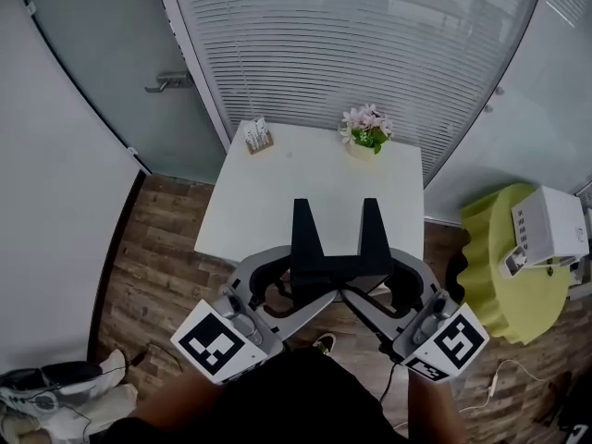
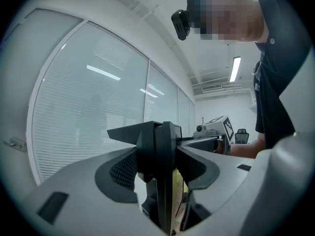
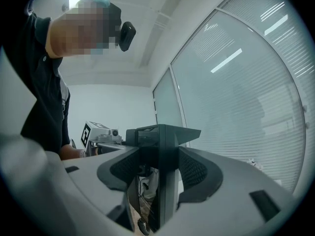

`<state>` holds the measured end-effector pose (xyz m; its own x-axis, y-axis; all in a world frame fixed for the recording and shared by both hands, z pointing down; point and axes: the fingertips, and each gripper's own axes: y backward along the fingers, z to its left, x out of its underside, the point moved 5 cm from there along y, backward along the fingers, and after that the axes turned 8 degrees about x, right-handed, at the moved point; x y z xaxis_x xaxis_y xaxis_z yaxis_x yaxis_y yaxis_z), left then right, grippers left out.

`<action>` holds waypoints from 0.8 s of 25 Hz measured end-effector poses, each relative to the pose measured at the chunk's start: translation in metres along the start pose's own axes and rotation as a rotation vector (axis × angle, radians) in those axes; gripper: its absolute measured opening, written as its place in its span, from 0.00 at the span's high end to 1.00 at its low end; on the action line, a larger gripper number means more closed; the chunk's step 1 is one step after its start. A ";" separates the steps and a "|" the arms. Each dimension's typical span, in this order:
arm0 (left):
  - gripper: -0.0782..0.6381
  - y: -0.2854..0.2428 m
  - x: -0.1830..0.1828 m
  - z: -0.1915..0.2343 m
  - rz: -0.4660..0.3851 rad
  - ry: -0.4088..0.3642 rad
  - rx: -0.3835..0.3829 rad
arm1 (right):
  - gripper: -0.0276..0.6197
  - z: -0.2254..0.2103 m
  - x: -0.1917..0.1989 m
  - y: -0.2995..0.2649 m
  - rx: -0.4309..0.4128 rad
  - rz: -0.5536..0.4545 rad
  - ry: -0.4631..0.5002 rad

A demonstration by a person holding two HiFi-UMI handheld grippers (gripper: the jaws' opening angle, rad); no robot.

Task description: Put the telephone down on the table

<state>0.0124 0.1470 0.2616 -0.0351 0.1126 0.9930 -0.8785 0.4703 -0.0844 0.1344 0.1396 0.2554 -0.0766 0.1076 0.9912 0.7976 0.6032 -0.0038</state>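
Observation:
The telephone (image 1: 334, 255) is a black piece with two upright prongs on a low base, held in the air over the near edge of the white table (image 1: 277, 202). My left gripper (image 1: 289, 283) clamps it from the left, and my right gripper (image 1: 375, 283) clamps it from the right. In the left gripper view the jaws are shut on a black edge of the telephone (image 2: 162, 151), and the left gripper (image 2: 160, 173) points toward the glass wall. The right gripper (image 3: 165, 178) is shut on the telephone (image 3: 165, 146) the same way. The telephone's underside is hidden.
A pot of pink flowers (image 1: 366, 129) and a small wooden holder (image 1: 258, 138) stand at the table's far edge. A green stool (image 1: 504, 257) with a white box (image 1: 548, 225) is at the right. Glass walls with blinds stand behind. Shoes (image 1: 55, 391) lie on the wooden floor, lower left.

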 end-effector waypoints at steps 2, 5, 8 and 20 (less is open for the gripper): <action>0.55 -0.009 0.002 0.005 0.015 0.002 -0.008 | 0.55 -0.012 0.002 -0.002 -0.007 0.004 -0.014; 0.55 -0.019 0.004 0.014 0.020 -0.003 -0.008 | 0.55 -0.024 0.008 -0.006 -0.010 0.010 -0.033; 0.55 -0.026 0.009 0.027 0.023 0.003 -0.007 | 0.55 -0.036 0.013 -0.015 -0.009 0.017 -0.049; 0.55 -0.059 0.034 0.118 0.060 0.060 0.083 | 0.55 -0.097 0.038 -0.077 0.088 0.079 -0.094</action>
<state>0.0070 0.0201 0.3099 -0.0622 0.1916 0.9795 -0.9120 0.3877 -0.1338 0.1279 0.0206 0.3063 -0.0744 0.2289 0.9706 0.7483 0.6561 -0.0974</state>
